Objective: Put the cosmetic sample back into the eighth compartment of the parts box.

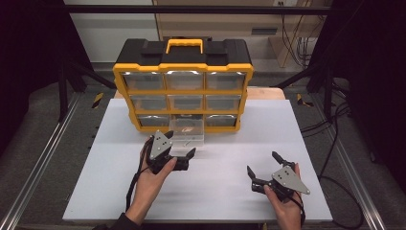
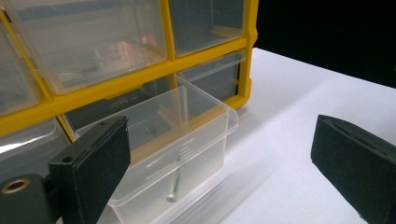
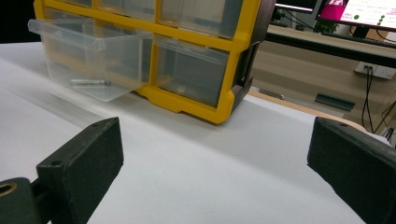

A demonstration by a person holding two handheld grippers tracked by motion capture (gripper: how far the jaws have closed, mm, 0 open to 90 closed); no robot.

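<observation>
step in hand: judged as work on the pulled-out clear drawer [image 1: 187, 132] in the bottom row of the yellow organiser [image 1: 182, 91]; it stands part way out of its middle slot.
left gripper [image 1: 181, 143]: jaws wide apart, nothing between them; the drawer's front lies just ahead, towards its left jaw.
drawer contents: a small bolt [image 2: 173, 187] lies on the drawer floor, ahead of and below the jaws.
right gripper [image 1: 263, 164]: jaws wide, empty, resting over the white table [image 1: 225, 191], well apart from the drawer, which sits ahead to its left.
next move: likely either reach in for the bolt, which calls for a narrow approach over the front wall, or push the drawer shut; cannot tell which.
</observation>
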